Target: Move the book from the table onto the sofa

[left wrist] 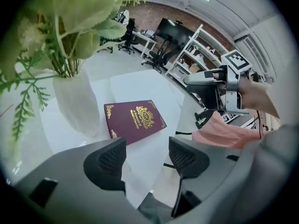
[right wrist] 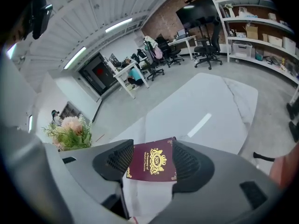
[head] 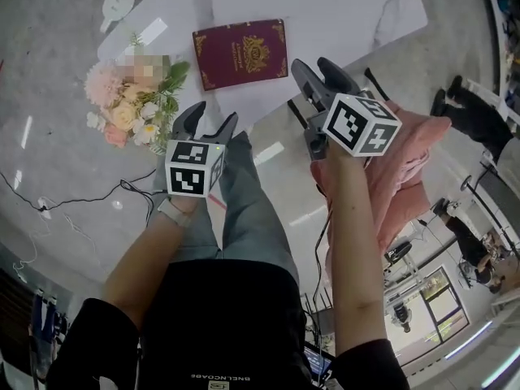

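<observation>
A maroon book (head: 240,54) with a gold crest lies flat on the white marble table (head: 325,6), near its front edge. My left gripper (head: 213,116) hovers open in front of the table, below and left of the book. My right gripper (head: 318,70) stands open just right of the book, over the table's edge. In the left gripper view the book (left wrist: 134,119) lies beyond the empty open jaws of my left gripper (left wrist: 147,155). In the right gripper view the book (right wrist: 153,164) shows through the gap of my right gripper (right wrist: 152,148), apart from the pads.
A vase of pink and white flowers (head: 130,104) stands on the table left of the book. A pink cushioned seat (head: 406,161) lies to the right, under my right arm. A black cable (head: 81,197) trails over the floor at left. People stand at far right (head: 463,112).
</observation>
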`<move>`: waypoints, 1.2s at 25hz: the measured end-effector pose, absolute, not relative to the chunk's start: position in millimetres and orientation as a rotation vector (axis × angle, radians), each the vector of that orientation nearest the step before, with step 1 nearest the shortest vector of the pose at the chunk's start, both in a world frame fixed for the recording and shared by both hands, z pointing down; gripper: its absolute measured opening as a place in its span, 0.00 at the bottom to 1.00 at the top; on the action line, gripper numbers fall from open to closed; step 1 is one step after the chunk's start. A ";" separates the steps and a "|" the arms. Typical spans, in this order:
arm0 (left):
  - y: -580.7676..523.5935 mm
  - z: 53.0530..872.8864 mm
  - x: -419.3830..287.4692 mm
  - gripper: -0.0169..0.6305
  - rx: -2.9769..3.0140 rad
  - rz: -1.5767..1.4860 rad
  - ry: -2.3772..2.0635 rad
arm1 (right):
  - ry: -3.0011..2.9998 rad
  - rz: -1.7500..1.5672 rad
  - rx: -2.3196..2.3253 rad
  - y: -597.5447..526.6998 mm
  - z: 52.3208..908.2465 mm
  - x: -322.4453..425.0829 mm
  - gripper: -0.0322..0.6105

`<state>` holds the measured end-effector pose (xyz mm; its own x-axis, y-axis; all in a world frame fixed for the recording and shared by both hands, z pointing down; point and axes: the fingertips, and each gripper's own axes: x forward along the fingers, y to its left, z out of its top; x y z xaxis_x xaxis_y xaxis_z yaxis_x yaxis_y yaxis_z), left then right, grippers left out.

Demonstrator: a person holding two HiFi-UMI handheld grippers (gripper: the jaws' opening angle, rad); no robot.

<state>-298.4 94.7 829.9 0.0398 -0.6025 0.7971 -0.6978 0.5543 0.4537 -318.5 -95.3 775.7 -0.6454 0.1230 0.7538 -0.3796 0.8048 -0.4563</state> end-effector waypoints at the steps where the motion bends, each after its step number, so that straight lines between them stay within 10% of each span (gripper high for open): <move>1: 95.3 835.9 -298.1 0.45 1.109 0.107 -1.635 | -2.138 0.764 0.191 -96.4 783.2 -317.9 0.45; 30: 90.0 968.2 -328.3 0.47 0.957 0.123 -1.577 | -1.899 0.824 0.238 -99.9 946.1 -310.9 0.46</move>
<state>-328.3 90.0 968.2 0.0669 -0.4988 0.8641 -0.6267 0.6529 0.4254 -310.9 -99.9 946.1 -0.4716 0.1895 0.8612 -0.4996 0.7473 -0.4381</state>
